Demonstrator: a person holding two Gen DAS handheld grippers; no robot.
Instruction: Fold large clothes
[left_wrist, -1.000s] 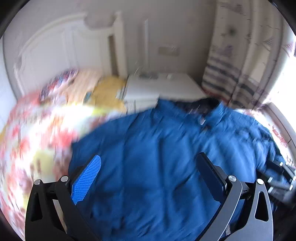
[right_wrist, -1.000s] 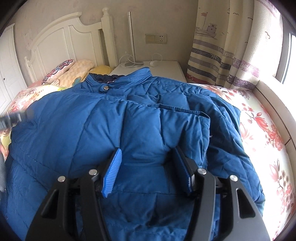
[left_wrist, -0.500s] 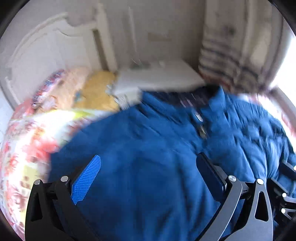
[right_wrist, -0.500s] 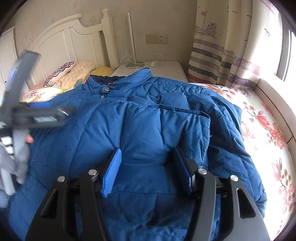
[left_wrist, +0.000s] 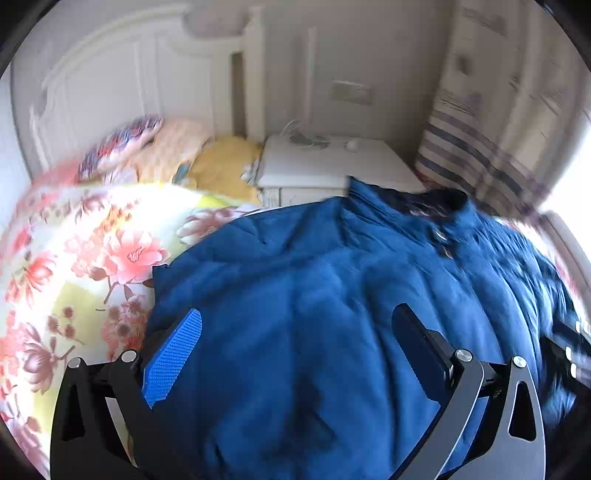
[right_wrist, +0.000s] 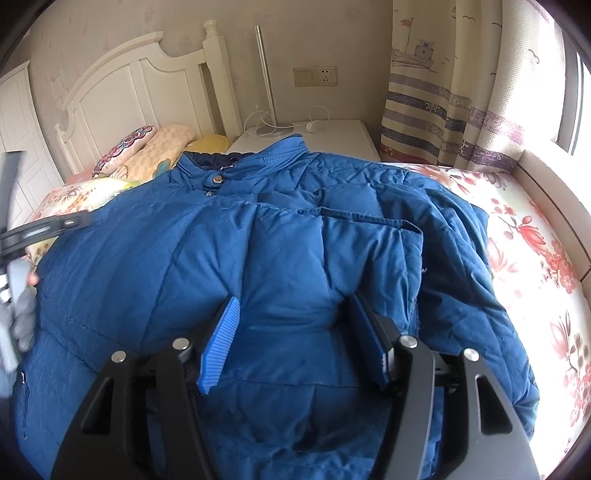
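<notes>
On my left, my left claw (left_wrist: 295, 350) hangs spread wide above the blue jacket (right_wrist: 295, 240), gripping nothing, near the jacket's left edge by the flowered bedspread (left_wrist: 74, 258). The jacket lies flat on the bed, collar (right_wrist: 243, 162) away from me, its length running straight ahead. My right claw (right_wrist: 291, 339) straddles a puffed fold at the near hem, jaws opening.
</notes>
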